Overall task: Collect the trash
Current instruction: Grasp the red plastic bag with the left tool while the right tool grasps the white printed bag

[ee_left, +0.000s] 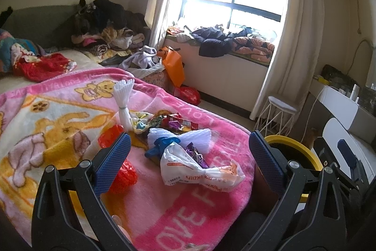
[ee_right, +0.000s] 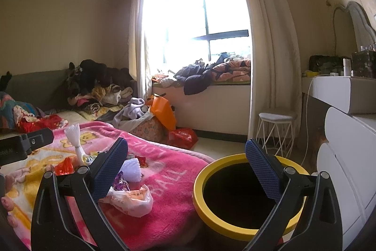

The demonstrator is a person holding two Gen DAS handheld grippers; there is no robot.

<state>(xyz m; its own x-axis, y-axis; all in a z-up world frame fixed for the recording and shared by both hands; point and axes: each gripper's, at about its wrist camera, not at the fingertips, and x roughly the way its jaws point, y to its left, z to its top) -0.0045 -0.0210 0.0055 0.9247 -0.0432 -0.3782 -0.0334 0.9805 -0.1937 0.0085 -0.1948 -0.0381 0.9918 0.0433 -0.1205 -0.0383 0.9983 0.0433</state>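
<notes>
Both grippers hang released, jaws spread wide and holding nothing: the left gripper (ee_left: 188, 157) above the pink blanket (ee_left: 188, 211), the right gripper (ee_right: 188, 171) beside it. On the blanket lie a crumpled white plastic bag (ee_left: 199, 171), candy wrappers (ee_left: 174, 124) and white foam netting (ee_left: 185, 135). Just beside the blanket stands a yellow-rimmed trash bin (ee_right: 235, 229).

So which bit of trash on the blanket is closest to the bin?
The white plastic bag with orange print. It lies at the blanket's near edge beside the yellow-rimmed bin; the wrappers sit farther back.
</notes>
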